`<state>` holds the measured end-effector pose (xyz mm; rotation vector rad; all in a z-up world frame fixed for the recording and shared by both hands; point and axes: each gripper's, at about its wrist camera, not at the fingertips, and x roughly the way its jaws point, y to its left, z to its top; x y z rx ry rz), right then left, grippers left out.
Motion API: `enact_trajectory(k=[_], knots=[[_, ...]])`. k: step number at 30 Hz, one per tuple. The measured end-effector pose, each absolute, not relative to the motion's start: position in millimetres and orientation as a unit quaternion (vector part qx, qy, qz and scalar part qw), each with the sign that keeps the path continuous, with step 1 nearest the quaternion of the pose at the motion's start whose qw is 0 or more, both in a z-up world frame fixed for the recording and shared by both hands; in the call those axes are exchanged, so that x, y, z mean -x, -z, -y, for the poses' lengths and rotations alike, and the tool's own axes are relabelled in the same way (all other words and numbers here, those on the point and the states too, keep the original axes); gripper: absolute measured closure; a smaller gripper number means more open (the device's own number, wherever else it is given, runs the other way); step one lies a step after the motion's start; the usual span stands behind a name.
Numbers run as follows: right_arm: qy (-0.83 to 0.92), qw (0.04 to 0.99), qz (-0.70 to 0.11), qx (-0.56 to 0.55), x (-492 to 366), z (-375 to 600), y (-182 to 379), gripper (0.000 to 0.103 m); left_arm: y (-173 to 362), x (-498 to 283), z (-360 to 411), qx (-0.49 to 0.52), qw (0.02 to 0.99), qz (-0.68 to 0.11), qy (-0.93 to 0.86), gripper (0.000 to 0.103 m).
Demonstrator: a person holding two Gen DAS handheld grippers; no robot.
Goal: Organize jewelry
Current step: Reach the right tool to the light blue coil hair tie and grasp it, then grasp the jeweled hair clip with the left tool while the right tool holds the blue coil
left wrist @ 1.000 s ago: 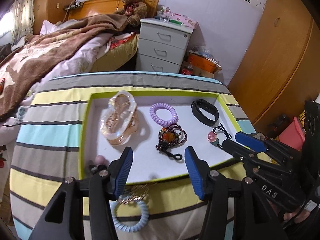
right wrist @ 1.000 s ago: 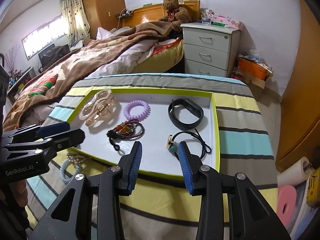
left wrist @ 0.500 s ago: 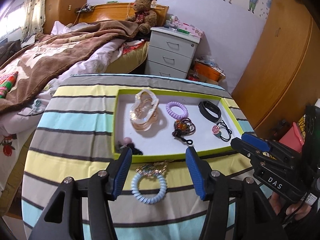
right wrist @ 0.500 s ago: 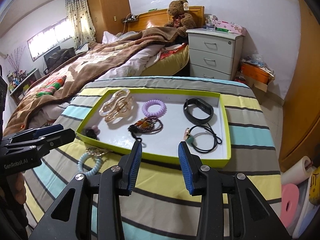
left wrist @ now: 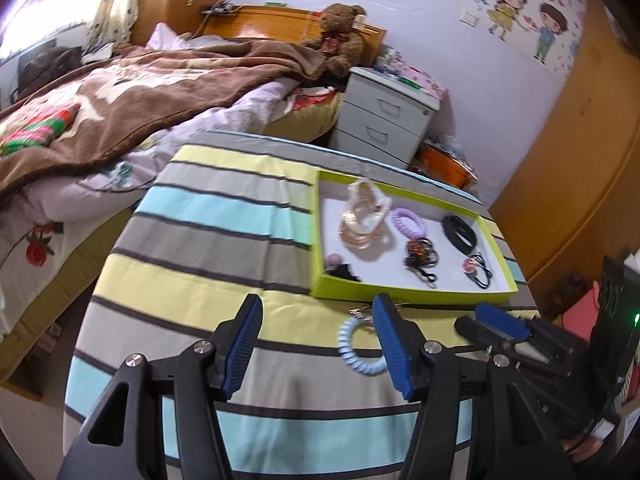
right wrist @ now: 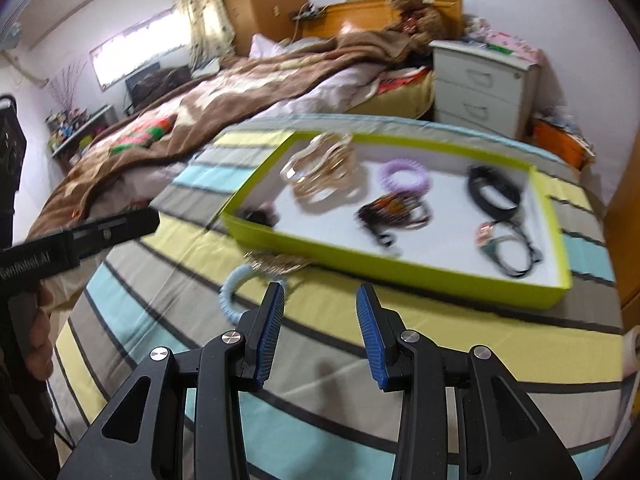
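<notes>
A lime-green tray (left wrist: 400, 293) (right wrist: 400, 274) sits on the striped table. It holds gold bangles (left wrist: 365, 222) (right wrist: 324, 170), a purple coil tie (left wrist: 408, 222) (right wrist: 402, 174), a black band (left wrist: 460, 231) (right wrist: 494, 192), a dark beaded bracelet (left wrist: 420, 254) (right wrist: 394, 212), a black hair tie with a charm (left wrist: 478, 269) (right wrist: 508, 248) and a pink pompom tie (left wrist: 336, 264). In front of the tray lie a light blue coil tie (left wrist: 354, 348) (right wrist: 236, 290) and a gold chain piece (left wrist: 360, 312) (right wrist: 276, 262). My left gripper (left wrist: 318, 344) (right wrist: 132, 222) is open and empty, with the blue coil by its right finger. My right gripper (right wrist: 320, 320) (left wrist: 500, 324) is open and empty over the cloth.
The table (left wrist: 224, 248) has a striped cloth and ends close to a bed with a brown blanket (left wrist: 140, 92) on the left. A white nightstand (left wrist: 388, 116) and an orange box (left wrist: 444, 164) stand behind. Wooden doors (left wrist: 568, 152) line the right side.
Both grippers have drawn back from the tray, which now looks smaller and farther away. The left view has swung left, so the tray sits to its right. Both grippers stay open and empty.
</notes>
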<state>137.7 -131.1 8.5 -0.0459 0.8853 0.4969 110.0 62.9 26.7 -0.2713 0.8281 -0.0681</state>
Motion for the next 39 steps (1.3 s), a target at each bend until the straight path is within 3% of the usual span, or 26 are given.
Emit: enact_trajectory(k=[18, 20, 26, 39], knots=[[-0.229, 0.858, -0.455, 0.063, -147, 79, 18, 0.064, 2, -99, -109, 0.166, 0.894, -0.416, 0.017, 0.043], [-0.226, 0.858, -0.457, 0.059, -145, 80, 18, 0.067, 4, -99, -110, 0.168, 0.893, -0.418, 0.02, 0.043], [-0.226, 0.858, -0.455, 0.067, -137, 85, 17, 0.091, 8, -101, -112, 0.173, 0.89, -0.42, 0.026, 0.043], [-0.234, 0.853, -0.46, 0.08, -106, 126, 16, 0.093, 11, -108, -90, 0.141, 0.887, -0.436, 0.056, 0.043]])
